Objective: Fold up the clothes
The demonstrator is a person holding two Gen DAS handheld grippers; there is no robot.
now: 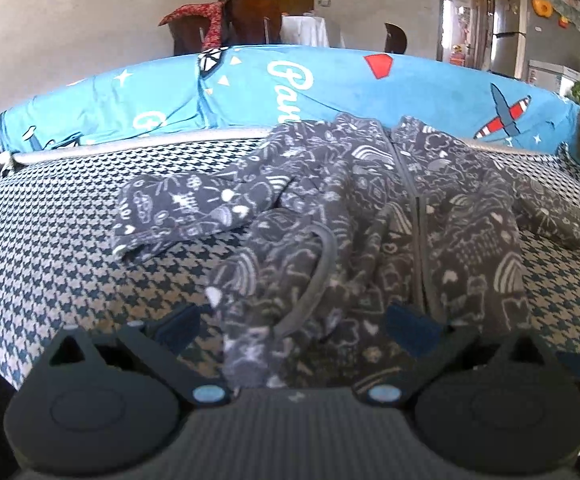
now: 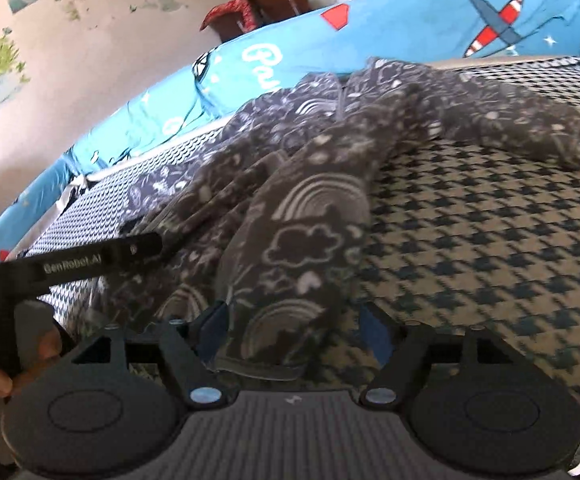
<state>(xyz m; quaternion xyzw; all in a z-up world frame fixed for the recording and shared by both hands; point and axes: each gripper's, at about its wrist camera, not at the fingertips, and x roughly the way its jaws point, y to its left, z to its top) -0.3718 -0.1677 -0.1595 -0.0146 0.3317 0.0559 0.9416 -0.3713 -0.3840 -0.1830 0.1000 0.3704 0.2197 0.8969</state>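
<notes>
Right wrist view: my right gripper (image 2: 290, 336), fingers spread wide, straddles the grey doodle-print fleece onesie's (image 2: 297, 240) near leg, lying lengthwise away from me.

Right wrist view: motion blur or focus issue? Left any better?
Right wrist: grey printed garment smeared mid-frame, houndstooth cover sharper, so it looks like motion blur. Left wrist: garment soft only near the gripper; strong fisheye bend in both.
</notes>
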